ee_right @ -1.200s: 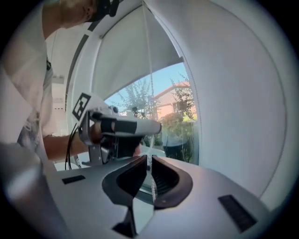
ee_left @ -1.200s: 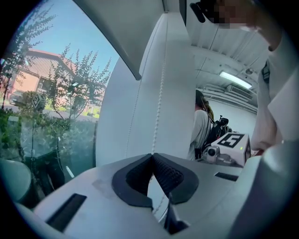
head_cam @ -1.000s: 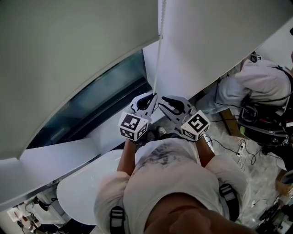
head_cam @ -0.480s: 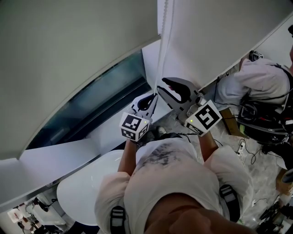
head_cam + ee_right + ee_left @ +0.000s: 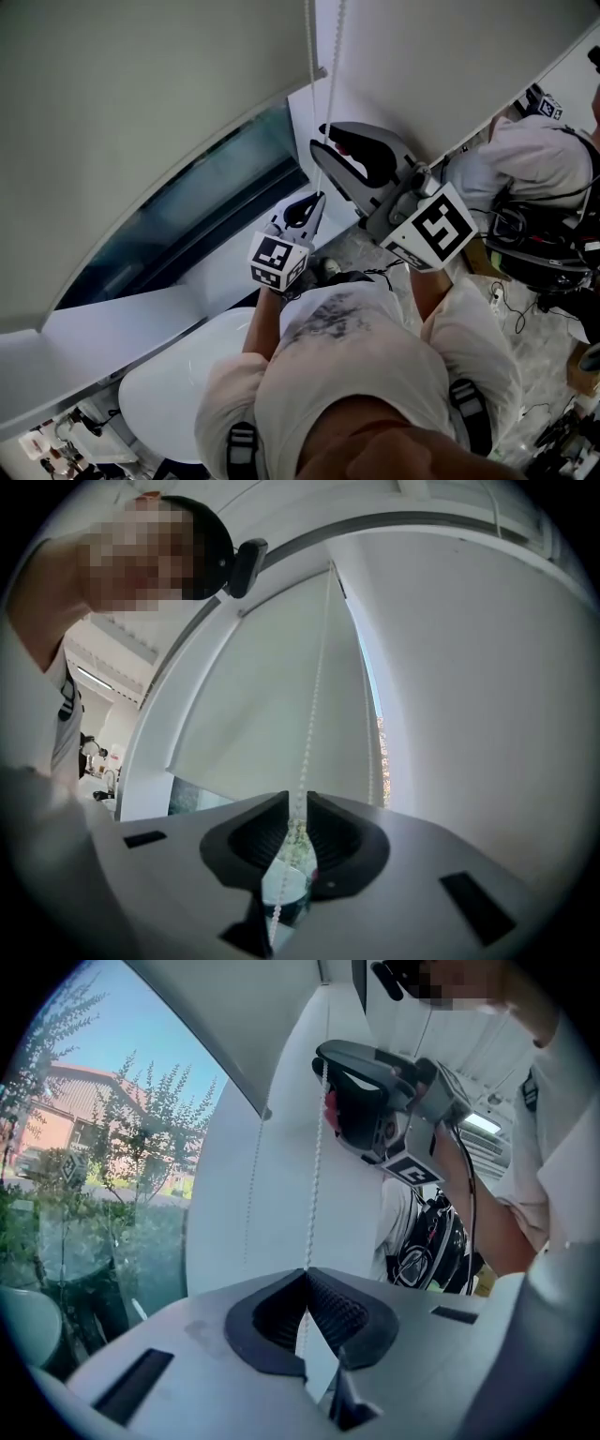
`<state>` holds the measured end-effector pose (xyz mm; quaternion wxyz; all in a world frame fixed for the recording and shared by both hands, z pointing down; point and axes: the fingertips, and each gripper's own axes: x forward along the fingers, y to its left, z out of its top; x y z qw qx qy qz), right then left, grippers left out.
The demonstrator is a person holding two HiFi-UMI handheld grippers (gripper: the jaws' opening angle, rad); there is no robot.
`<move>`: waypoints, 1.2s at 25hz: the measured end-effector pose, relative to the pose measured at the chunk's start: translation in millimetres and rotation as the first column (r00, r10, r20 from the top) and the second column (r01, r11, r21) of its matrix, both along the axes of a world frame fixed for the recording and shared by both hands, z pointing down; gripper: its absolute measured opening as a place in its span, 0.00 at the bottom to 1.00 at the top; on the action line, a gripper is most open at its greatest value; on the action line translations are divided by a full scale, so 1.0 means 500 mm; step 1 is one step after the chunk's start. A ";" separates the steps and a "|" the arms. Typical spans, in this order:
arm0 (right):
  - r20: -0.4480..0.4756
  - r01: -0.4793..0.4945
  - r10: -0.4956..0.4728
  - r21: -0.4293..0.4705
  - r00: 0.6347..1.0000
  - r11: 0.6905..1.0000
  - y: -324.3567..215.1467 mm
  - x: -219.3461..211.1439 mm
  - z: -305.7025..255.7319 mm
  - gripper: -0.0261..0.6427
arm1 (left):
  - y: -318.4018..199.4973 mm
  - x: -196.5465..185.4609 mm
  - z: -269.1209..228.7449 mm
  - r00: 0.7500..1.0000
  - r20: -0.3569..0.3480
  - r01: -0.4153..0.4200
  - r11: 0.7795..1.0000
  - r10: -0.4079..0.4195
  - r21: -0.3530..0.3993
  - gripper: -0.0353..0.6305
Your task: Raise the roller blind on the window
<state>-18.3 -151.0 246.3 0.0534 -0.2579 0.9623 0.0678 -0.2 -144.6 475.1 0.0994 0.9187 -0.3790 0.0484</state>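
Head view puts the pale grey fabric roller blind (image 5: 141,112) at upper left, its hem partway down the window glass (image 5: 187,216). Below, the left gripper (image 5: 315,201) is clamped on the white beaded cord (image 5: 332,66), probably to hold tension. Higher up, the right gripper (image 5: 321,141) has its jaws narrowly parted round the cord, likely ready for the next pull. No writing is readable, only square marker patterns (image 5: 439,230).

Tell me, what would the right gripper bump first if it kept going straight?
Probably the blind. The right gripper points up along the chain running between its slightly parted jaws, and the blind fills the view ahead. Depth is hard to judge.
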 end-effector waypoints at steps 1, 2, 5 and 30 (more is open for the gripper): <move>0.002 -0.005 0.005 0.004 1.000 1.000 -0.001 0.001 -0.007 0.18 | 0.000 0.001 0.000 1.000 0.000 0.000 1.000 0.000 0.001 0.06; 0.004 -0.007 0.007 0.000 1.000 1.000 -0.001 0.001 -0.010 0.15 | 0.001 0.001 0.001 1.000 -0.001 0.001 1.000 -0.001 0.002 0.07; 0.044 0.001 0.000 -0.041 0.999 0.999 0.002 0.004 -0.007 0.13 | 0.001 0.000 0.000 1.000 -0.006 0.002 1.000 -0.002 0.004 0.07; -0.028 -0.035 0.033 -0.076 0.999 0.997 0.025 -0.009 0.156 0.13 | 0.023 -0.008 0.159 1.000 0.017 0.010 0.993 -0.008 -0.114 0.07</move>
